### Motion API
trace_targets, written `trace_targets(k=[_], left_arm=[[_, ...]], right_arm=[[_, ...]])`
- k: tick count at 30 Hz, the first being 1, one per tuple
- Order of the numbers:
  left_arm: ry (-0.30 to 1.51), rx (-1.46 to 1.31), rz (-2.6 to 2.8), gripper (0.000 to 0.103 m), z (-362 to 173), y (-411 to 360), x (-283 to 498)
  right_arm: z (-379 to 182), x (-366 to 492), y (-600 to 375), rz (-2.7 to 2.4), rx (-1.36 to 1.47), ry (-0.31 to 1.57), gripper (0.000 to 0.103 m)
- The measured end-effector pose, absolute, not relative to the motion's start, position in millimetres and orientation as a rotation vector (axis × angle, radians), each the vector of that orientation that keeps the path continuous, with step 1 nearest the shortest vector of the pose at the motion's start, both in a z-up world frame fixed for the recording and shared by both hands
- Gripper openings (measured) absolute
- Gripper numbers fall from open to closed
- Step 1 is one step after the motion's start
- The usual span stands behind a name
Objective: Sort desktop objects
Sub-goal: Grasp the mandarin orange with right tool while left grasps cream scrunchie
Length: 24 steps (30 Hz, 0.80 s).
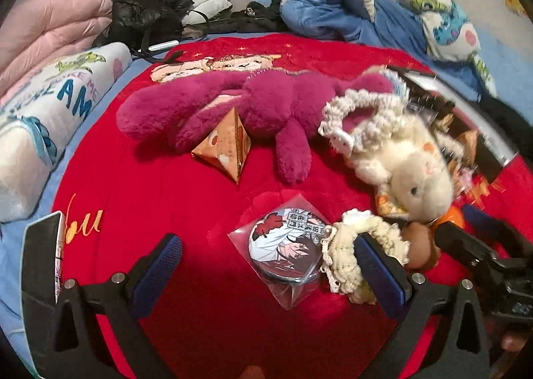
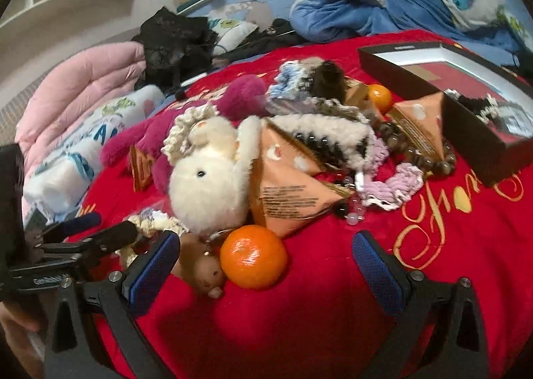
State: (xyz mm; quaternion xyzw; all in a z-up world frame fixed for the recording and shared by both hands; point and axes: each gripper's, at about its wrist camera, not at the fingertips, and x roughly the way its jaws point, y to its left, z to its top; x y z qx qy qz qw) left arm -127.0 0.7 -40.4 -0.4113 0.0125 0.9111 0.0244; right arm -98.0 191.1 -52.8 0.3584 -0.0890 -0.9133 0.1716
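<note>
Plush toys, an orange (image 2: 254, 256) and pyramid packets (image 2: 286, 199) lie heaped on the red blanket (image 2: 299, 329). Left gripper (image 1: 266, 265) spreads wide around a bagged badge (image 1: 286, 252). Right gripper (image 2: 266, 265) gapes wide near the orange, holding nothing.

Both views are evenly and fairly brightly lit from above, with the red blanket (image 1: 206, 199) strongly saturated and soft shadows pooling beneath the gripper fingers (image 2: 153, 265). The fisheye lens bends the scene into a bulge and leaves dark corners around the round frame. Motion blur smears the white plush toy (image 1: 409, 166) and the box (image 1: 466, 119) in the left view, while a small glare spot shines on the orange (image 2: 254, 256).
</note>
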Motion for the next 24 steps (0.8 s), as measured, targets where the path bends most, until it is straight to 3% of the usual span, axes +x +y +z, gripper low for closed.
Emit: trace_targets(k=[6,12,21,24], left_arm=[[0.149,-1.294,2.852,0.103,-47.8,12.0,-128.5],[0.13,-1.338,2.828,0.103,-58.2,11.9,-132.8],[0.137,-1.336,2.825,0.103,-59.0,12.8,-129.4],[0.119,-1.315,2.817,0.093,-57.1,12.1,-123.6]], right_arm=[[-53.3,-100.3,184.4,-2.572,1.018,-0.205,0.103],[-54.9,-108.0,188.2,-2.526,1.019,-0.309,0.103],[-57.1,-103.6,186.0,-2.549,1.029,-0.279,0.103],[-56.9,-103.1,181.3,-2.552,1.033,-0.226,0.103]])
